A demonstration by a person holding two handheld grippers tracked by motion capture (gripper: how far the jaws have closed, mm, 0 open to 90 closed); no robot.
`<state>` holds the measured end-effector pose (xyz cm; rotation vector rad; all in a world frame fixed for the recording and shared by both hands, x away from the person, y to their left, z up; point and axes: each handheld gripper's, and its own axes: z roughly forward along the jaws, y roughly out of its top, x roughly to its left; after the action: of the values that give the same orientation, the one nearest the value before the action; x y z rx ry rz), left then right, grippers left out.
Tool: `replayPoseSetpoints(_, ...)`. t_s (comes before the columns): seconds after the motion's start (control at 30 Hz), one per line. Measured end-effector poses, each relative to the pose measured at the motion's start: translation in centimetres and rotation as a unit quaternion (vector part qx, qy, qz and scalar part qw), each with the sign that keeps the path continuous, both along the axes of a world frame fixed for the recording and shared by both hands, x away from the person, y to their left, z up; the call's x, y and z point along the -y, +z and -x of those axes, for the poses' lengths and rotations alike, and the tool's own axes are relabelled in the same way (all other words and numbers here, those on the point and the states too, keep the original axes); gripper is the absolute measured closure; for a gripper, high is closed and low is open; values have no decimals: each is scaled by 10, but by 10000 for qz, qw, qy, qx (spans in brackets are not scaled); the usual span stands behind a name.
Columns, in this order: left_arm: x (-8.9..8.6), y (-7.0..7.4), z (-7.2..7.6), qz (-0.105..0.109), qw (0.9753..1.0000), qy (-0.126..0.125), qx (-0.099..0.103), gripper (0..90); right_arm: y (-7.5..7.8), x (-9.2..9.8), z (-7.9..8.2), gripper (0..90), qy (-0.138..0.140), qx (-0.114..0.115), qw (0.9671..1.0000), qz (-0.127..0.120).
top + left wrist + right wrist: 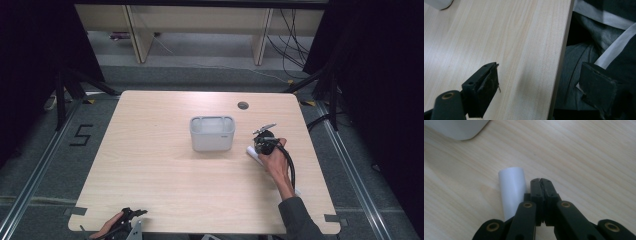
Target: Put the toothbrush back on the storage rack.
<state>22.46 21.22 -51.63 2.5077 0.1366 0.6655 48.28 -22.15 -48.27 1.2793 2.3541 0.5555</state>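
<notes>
We see the right gripper (541,182) with its jaws pressed together on nothing, just beside the white paper-like cylinder (512,190) lying on the light wooden table (150,170), its long axis along the jaws. The cylinder rests near the white plastic rectangular bin (212,133), and the left gripper (536,82), jaws apart, is well away at the table's near edge.

A single marking can be read: the numeral "5" (80,135), laid out in dark tape strips on the grey floor (45,165) to the left of the tabletop (160,170), its angular strokes seen from the high view. The white bin (212,133) standing on the tabletop bears no legible lettering, and neither does the white cylinder (512,190) lying beside it. No brand, label or sign is readable anywhere else.
</notes>
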Motion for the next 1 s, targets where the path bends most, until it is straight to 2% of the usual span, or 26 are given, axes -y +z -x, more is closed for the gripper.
replayPoseSetpoints(0.1,0,0,0,29,10000,0,-10,154,-1,-4,1,895,66,-38,10000,1)
replayPoseSetpoints(0.13,0,0,0,32,10000,6,-13,154,-1,-9,3,894,134,-125,9998,-31)
replayPoseSetpoints(0.2,0,-1,0,47,10000,33,29,154,1,-12,4,890,235,-34,9997,51)
replayPoseSetpoints(0.27,0,-1,0,52,10000,33,25,154,2,-14,6,890,317,-128,9994,7)
replayPoseSetpoints(0.33,0,-1,0,51,10000,32,25,154,2,-20,10,890,251,-168,9995,32)
replayPoseSetpoints(0.4,0,-1,0,59,10000,28,29,154,2,-23,13,890,382,-173,9991,86)
replayPoseSetpoints(0.5,0,-1,0,79,10000,29,18,154,3,-27,17,890,411,-197,9989,75)
replayPoseSetpoints(0.53,0,-1,0,54,10000,25,29,154,5,-30,21,890,513,-189,9985,81)
replayPoseSetpoints(0.73,0,0,0,54,10000,10,-22,154,4,-37,32,890,664,-234,9975,61)
replayPoseSetpoints(0.77,0,0,0,56,10000,21,-13,154,5,-39,34,890,645,-318,9974,44)
replayPoseSetpoints(0.8,0,0,0,31,10000,7,-17,154,5,-41,38,890,733,-294,9968,111)
replayPoseSetpoints(0.83,0,-1,0,89,10000,30,22,154,5,-43,40,890,694,-351,9969,102)
replayPoseSetpoints(0.97,0,0,0,55,10000,15,-23,154,4,-47,47,891,970,-357,9946,117)
replayPoseSetpoints(1.0,0,0,0,52,10000,17,-13,154,4,-49,50,890,915,-413,9949,113)
